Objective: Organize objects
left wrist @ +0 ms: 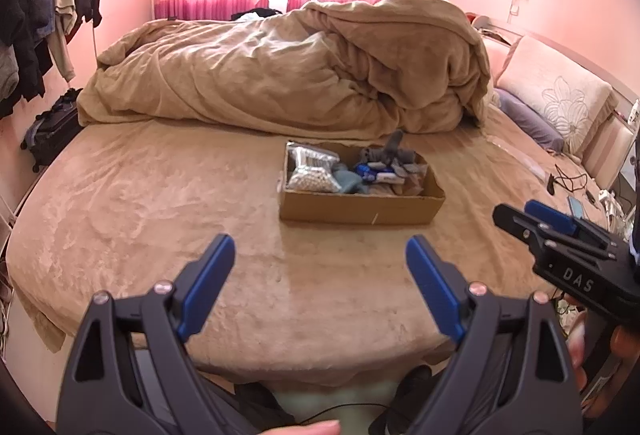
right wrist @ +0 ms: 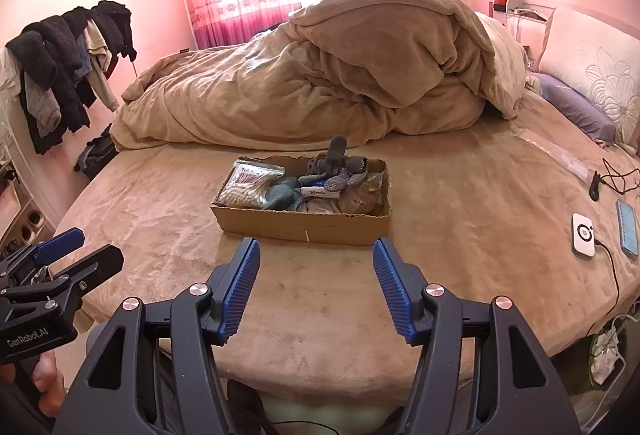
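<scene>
A shallow cardboard box (left wrist: 360, 209) (right wrist: 300, 227) rests on the tan bedspread, mid-bed. Inside it lie a clear bag of white beads (left wrist: 310, 175) (right wrist: 246, 187), a blue-grey cloth (right wrist: 282, 195), grey dotted socks (right wrist: 340, 167) (left wrist: 388, 155) and a white Vinda tissue pack (right wrist: 320, 192). My left gripper (left wrist: 320, 247) (right wrist: 98, 245) hovers over the bed's near edge, short of the box, open wide and holding nothing. My right gripper (right wrist: 316, 249) (left wrist: 516, 211) hangs beside it, on its right and just in front of the box, open with nothing between its ribbed blue pads.
A bunched tan blanket (right wrist: 340, 75) fills the far half of the bed. Pillows (right wrist: 592, 75) lie at the right. A white charger (right wrist: 583, 234), a phone (right wrist: 627, 227) and black cables (right wrist: 608, 175) sit near the right edge. Hung clothes (right wrist: 60, 67) and a dark bag (left wrist: 52, 131) stand at the left.
</scene>
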